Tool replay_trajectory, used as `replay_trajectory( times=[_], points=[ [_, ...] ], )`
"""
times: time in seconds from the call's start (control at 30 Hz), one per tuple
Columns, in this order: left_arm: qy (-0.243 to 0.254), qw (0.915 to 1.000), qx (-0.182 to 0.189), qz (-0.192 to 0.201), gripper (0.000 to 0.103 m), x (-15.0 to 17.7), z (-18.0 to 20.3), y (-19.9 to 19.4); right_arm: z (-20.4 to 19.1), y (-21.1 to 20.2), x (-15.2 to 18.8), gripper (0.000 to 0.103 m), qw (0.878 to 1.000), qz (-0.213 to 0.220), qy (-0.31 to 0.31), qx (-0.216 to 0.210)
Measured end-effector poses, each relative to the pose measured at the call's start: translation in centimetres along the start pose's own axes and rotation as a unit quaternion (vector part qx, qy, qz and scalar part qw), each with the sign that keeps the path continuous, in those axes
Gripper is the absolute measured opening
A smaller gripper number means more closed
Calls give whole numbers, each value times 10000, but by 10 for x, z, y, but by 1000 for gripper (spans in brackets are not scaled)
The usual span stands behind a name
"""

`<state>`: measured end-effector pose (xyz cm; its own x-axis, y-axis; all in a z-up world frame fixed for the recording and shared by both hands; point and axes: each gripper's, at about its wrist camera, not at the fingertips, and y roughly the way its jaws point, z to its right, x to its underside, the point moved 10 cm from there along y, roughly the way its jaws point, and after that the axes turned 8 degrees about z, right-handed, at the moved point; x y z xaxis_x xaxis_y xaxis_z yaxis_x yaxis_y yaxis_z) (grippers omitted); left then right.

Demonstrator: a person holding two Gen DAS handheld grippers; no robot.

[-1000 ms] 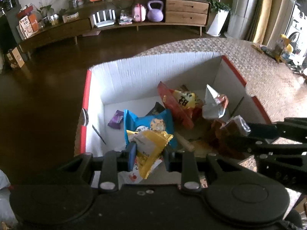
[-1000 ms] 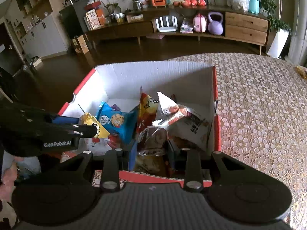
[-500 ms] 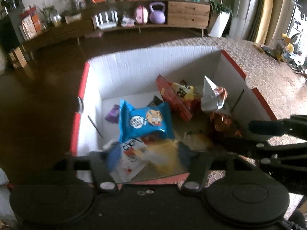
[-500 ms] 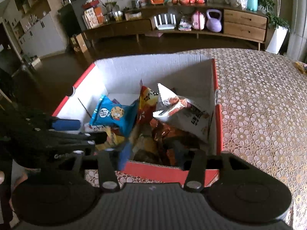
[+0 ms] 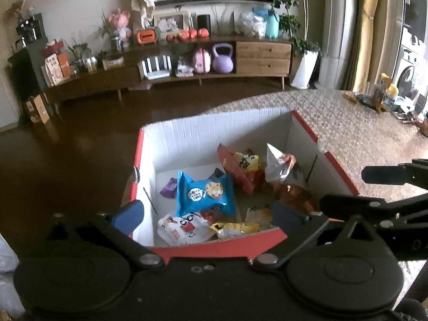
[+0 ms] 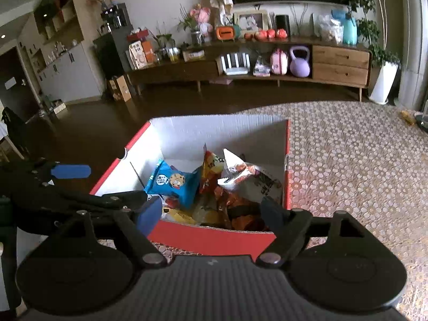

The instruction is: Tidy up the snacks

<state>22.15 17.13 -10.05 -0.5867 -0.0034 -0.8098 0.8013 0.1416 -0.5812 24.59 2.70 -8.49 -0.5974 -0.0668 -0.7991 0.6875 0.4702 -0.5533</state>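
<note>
Snacks (image 5: 204,191) lie loose in the box (image 5: 214,244), both my grippers, left (image 5: 208,215) and right (image 6: 211,212), having just spread empty above its near edge to drop them.

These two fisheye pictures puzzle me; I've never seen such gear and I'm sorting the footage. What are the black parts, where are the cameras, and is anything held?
No robot: a person carries a two-finger tool in each hand, each with a camera looking along its fingers. The black shape low in each picture is that tool's own body. One picture comes from the left tool, the other from the right tool; each also sees the other at its edge.

Both look down into a red-and-white cardboard box on a lace-patterned tablecloth. In it lie snack packets, among them a blue cookie bag.

Both tools' jaws have just been opening; nothing is between them.
</note>
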Motion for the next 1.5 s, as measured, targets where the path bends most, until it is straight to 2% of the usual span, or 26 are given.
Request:
replay_trajectory(
  times=[0.27,0.4,0.53,0.57,0.63,0.93,1.23,1.5],
  points=[
    [-104,9996,59,271,103,-7,8,-33,-3,-36,-8,83,9987,513,-15,5],
    [-264,9986,24,455,103,-10,7,-50,-6,-54,-13,98,9965,823,-106,51],
    [-437,9971,162,596,103,-13,8,-63,-8,-70,-17,99,9942,1062,-124,66],
    [-446,9968,151,647,103,-14,8,-66,-8,-73,-18,103,9936,1115,-157,84],
    [-433,9965,128,700,103,-14,9,-71,-8,-80,-18,103,9924,1215,-178,113],
    [-613,9951,268,734,103,-10,9,-83,0,-89,-11,103,9917,1265,98,202],
    [-598,9947,40,841,103,-10,4,-95,-1,-95,-5,103,9919,1243,120,225],
    [-553,9949,76,837,103,-10,9,-101,-1,-97,-3,103,9921,1229,119,230]
  ],
)
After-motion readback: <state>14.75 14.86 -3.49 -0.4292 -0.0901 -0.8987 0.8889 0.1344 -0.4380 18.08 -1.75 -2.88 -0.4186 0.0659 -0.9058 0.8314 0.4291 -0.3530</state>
